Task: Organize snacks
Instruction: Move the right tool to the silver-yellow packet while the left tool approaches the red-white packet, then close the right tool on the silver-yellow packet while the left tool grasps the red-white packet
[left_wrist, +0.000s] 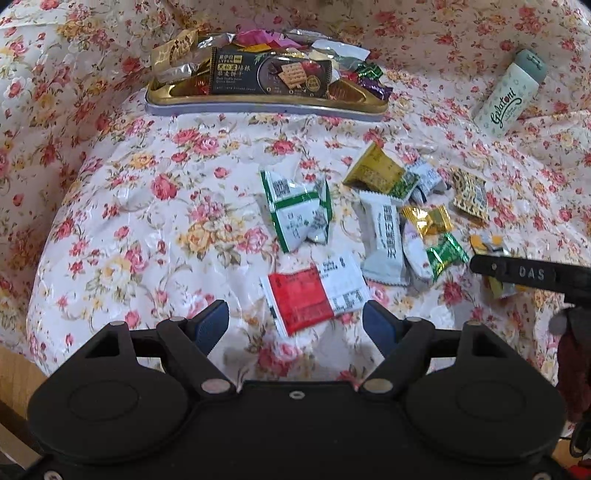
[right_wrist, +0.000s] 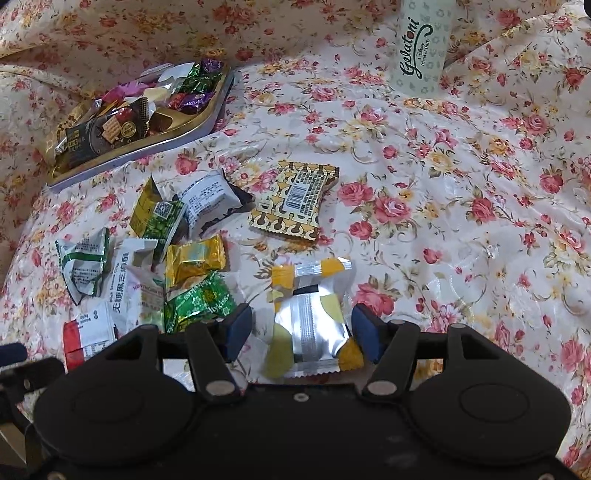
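On the floral tablecloth (right_wrist: 443, 184), your right gripper (right_wrist: 301, 332) straddles the silver-yellow packet (right_wrist: 310, 317), spread wide; close, then carry it to the tray (left_wrist: 258, 105). Left gripper (left_wrist: 293, 325) idles unclenched.

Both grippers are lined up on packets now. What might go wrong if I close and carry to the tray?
1. The right gripper straddles the silver-and-yellow packet; the slick foil may slip out.
2. The left gripper sits over the red-and-white packet, which lies flat, so the fingers may skid over it or pinch the floral cloth.
3. The gold tray is already heaped, so added packets may slide off.
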